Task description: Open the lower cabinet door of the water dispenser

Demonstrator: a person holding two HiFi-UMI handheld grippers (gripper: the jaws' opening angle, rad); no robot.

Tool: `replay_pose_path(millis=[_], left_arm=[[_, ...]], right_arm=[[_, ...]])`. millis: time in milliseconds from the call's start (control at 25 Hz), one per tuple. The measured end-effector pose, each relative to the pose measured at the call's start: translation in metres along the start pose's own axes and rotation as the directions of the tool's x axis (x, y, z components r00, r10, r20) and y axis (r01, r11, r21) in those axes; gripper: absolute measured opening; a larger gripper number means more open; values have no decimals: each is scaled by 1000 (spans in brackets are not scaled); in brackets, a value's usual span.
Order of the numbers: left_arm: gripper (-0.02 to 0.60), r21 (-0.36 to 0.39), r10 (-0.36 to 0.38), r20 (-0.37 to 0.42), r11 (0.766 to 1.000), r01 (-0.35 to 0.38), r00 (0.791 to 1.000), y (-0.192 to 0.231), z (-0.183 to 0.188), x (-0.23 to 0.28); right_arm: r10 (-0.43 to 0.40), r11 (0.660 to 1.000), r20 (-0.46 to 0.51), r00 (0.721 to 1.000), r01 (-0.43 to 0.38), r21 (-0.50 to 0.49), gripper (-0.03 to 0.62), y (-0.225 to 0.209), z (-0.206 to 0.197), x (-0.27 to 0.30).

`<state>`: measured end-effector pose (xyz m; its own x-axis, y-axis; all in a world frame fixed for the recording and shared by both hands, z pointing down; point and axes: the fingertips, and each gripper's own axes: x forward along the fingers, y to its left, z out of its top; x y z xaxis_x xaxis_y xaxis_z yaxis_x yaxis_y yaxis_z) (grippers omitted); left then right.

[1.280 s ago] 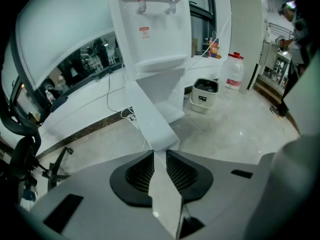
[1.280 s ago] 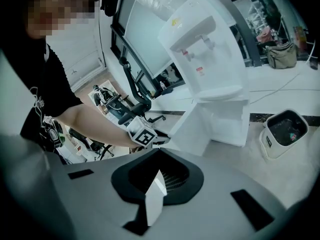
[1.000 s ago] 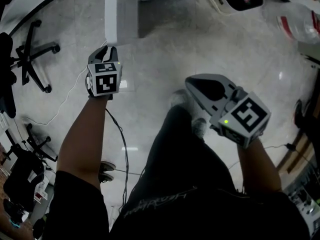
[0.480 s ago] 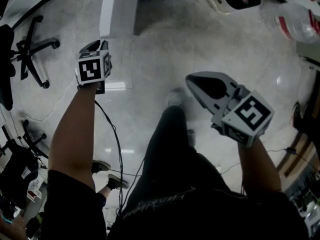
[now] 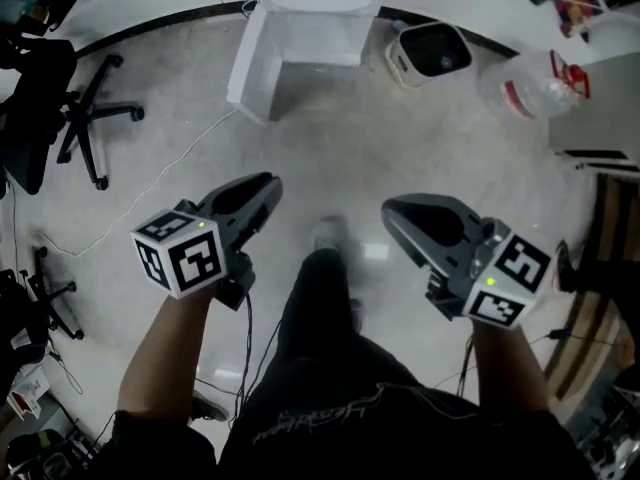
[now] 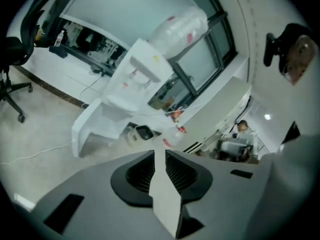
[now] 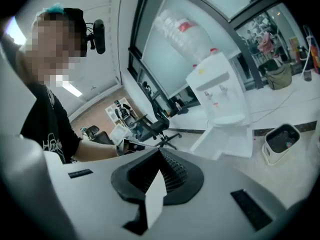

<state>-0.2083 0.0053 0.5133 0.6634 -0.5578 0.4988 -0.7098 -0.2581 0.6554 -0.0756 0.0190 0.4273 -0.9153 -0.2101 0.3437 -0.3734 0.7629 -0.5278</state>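
Observation:
The white water dispenser point(image 5: 315, 23) stands at the top of the head view. Its lower cabinet door point(image 5: 247, 68) is swung open to the left, so the cabinet's inside shows. Both grippers hang well short of it, over the floor. My left gripper point(image 5: 262, 190) points toward the dispenser with a narrow gap between its jaws and nothing in them. My right gripper point(image 5: 398, 211) is shut and empty. The left gripper view shows the dispenser point(image 6: 145, 69) and open door point(image 6: 84, 129) beyond the jaws point(image 6: 160, 153). The right gripper view shows them too: dispenser point(image 7: 215, 91), door point(image 7: 206, 136), jaws point(image 7: 159, 153).
An office chair point(image 5: 90, 118) stands at the left. A white bin point(image 5: 428, 53) and a clear water bottle point(image 5: 525, 88) lie right of the dispenser. A white cable point(image 5: 150, 183) runs over the floor. My legs point(image 5: 320, 308) are between the grippers.
My left gripper has come away from the door's edge, back toward me, and rolled over. Both grippers have risen. The dispenser now sits farther off, with its door standing open.

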Motion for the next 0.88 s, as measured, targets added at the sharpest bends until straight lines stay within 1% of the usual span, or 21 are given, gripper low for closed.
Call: replay_pose_path(millis=[40,80,200,240,320,400,480,560,680,800,880], left_arm=[[64,4,-30,41,1000,29,999,-38,5,-24],[57,15,-40,82,999,39,996,-74,11,-49],[37,68,-5,192,998,-8,981,-160,32,-111],[31,90,-5,228,996,-16,974,-186,41,-130],[14,159,-49,291,987,2,956,-241,57,-166],[5,252,-103,317,968,21,943,-299,64,-197],[2,344,-143,314,939,28,939,-353,61,-221],[2,418,-184,307,907,42,934,-398,55,-241],[0,488,-243,310,871,66,919,-447,52,-270],[0,536,-287,331,841,72,899,-483,54,-295],[0,559,-314,340,826,78,886,-500,57,-307]], right_arm=[[16,1000,16,1000,-16,-14,12,26,8,-16],[34,999,33,999,-33,-23,12,54,18,-34],[76,995,95,993,-70,-70,12,135,60,-86],[83,992,113,990,-71,-106,12,159,75,-102],[89,978,143,986,-59,-198,12,199,103,-133],[96,963,170,981,-49,-264,12,237,126,-163],[112,954,199,974,-50,-294,12,273,142,-192],[129,948,224,966,-53,-315,12,305,150,-217],[153,938,267,951,-55,-341,12,345,159,-244],[204,939,306,930,-98,-329,12,380,170,-266],[222,928,319,921,-98,-360,12,395,175,-274]])
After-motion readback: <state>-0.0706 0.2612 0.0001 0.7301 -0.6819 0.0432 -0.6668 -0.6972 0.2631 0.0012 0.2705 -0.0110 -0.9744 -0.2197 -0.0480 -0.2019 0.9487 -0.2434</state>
